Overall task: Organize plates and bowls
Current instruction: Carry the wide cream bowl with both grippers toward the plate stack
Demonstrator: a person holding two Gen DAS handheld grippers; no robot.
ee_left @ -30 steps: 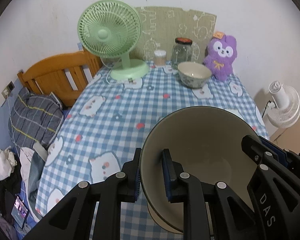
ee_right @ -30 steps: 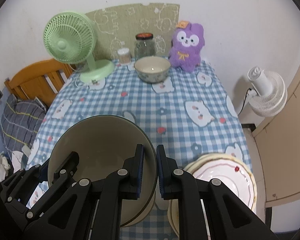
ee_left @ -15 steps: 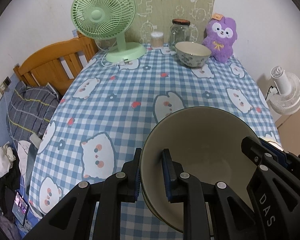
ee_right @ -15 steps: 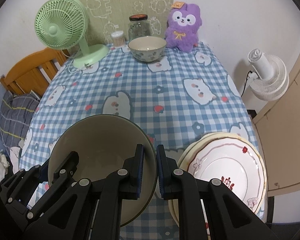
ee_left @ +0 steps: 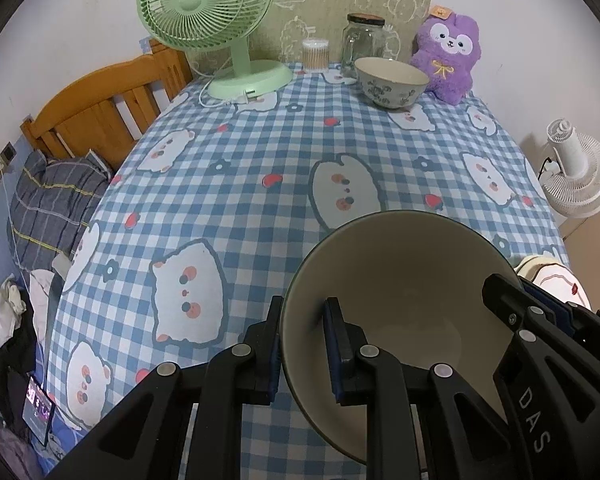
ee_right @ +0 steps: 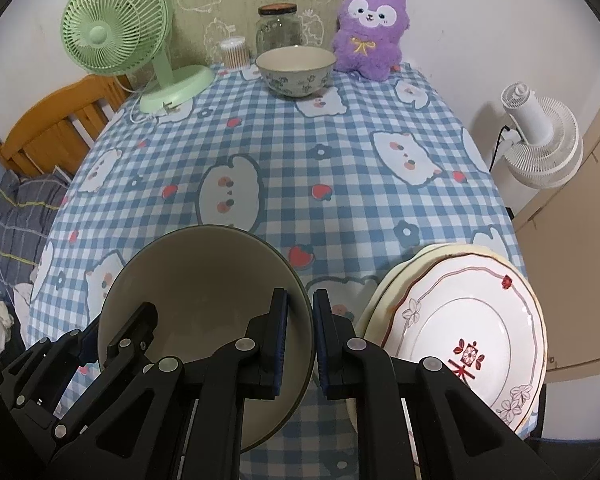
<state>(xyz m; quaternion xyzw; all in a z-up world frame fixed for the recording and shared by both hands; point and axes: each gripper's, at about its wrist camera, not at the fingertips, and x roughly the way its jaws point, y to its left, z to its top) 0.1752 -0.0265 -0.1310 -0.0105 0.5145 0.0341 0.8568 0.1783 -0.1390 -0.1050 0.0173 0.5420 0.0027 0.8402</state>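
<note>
A large beige bowl (ee_left: pixel 404 276) hangs just above the near part of the checked tablecloth (ee_left: pixel 260 168), held by both grippers. My left gripper (ee_left: pixel 304 320) is shut on its left rim, one pad inside and one outside. My right gripper (ee_right: pixel 301 308) is shut on the opposite rim of the same large bowl (ee_right: pixel 204 280). A stack of plates (ee_right: pixel 460 320), the top one white with red flowers, lies directly to the right of the bowl at the table's near right corner. A smaller flower-patterned bowl (ee_right: pixel 296 70) stands at the far end.
At the back stand a green desk fan (ee_left: pixel 212 12), a glass jar (ee_left: pixel 362 42), a cotton-swab tub (ee_left: pixel 315 54) and a purple plush toy (ee_left: pixel 450 60). A wooden bed frame (ee_left: pixel 100 104) borders the left side. A white floor fan (ee_right: pixel 540 136) is on the right.
Both grippers have sunk toward the table with the large bowl between them and tipped further down. The plate stack has come further into the right wrist view.
</note>
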